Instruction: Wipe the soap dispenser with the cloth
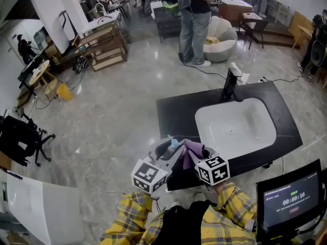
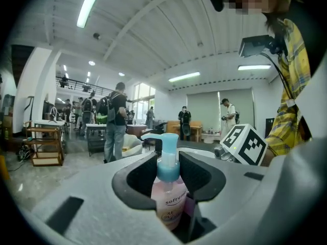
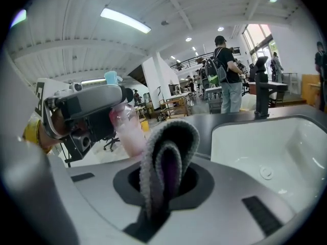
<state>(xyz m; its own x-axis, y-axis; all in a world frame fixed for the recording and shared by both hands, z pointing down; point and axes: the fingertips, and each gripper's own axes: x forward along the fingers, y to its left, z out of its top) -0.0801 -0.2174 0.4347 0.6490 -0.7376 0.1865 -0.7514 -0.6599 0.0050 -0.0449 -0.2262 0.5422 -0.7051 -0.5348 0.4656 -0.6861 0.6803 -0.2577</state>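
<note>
Shiny grey floor and a black counter [image 1: 176, 111] with a white sink [image 1: 235, 126] lie below, and over the counter's near corner the left gripper [image 2: 168, 177] squeezes the pink soap dispenser [image 2: 167, 200] between its jaws, while the right gripper [image 3: 162, 182] pinches the folded cloth [image 3: 166, 152] just beside it.

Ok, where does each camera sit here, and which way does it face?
Head view: on the person's head, steeply down at counter and sink; plaid sleeves, left hand-held gripper, right hand-held gripper show.
Left gripper view: on the left one, along jaws clamped on the soap dispenser, toward a standing person; a sleeve shows.
Right gripper view: on the right one, along jaws clamped on the cloth, toward the sink; the left one shows.
Shared: the dispenser, in all three.
</note>
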